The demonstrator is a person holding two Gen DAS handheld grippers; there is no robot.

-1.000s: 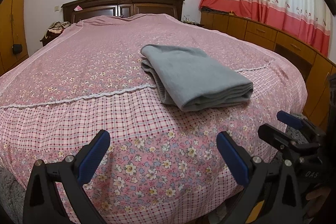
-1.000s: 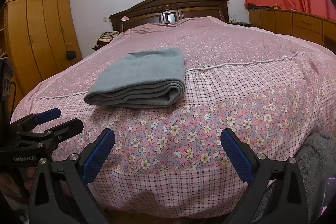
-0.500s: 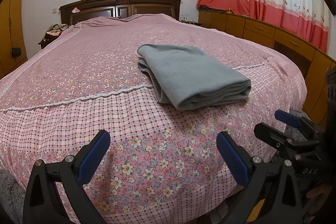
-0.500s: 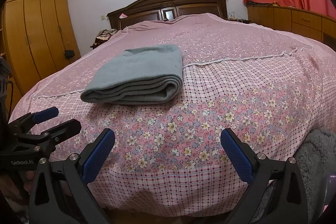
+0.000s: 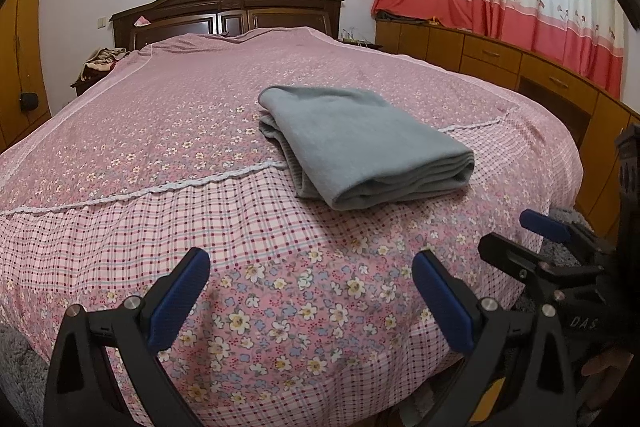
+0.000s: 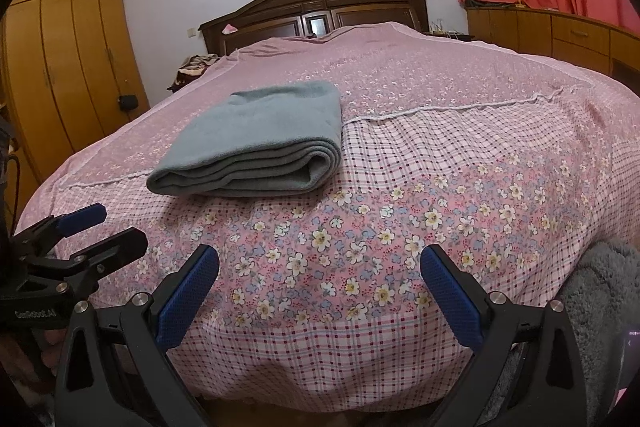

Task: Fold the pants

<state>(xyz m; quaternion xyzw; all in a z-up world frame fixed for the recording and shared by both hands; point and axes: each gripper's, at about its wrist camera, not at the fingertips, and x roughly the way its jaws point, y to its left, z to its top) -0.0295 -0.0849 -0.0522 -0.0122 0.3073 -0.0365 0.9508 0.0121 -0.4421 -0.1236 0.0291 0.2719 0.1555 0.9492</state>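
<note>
Blue pads of the left claw (image 5: 310, 301) stand wide apart and hold nothing, low over the near edge of the bed (image 5: 168, 211); the right claw (image 6: 320, 297) is also wide and empty just beside it. Farther on, the grey pants (image 5: 360, 143) lie folded in a thick stack on the pink flowered bedspread (image 6: 460, 163), apart from both claws; behind stands the dark wooden headboard (image 5: 228, 7).

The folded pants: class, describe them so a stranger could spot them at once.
Start at the big bed with the pink floral cover. Near its foot end, across the white lace seam, lie the folded pants. They are the only plain grey thing on the patterned cover, stacked in neat layers.
</note>
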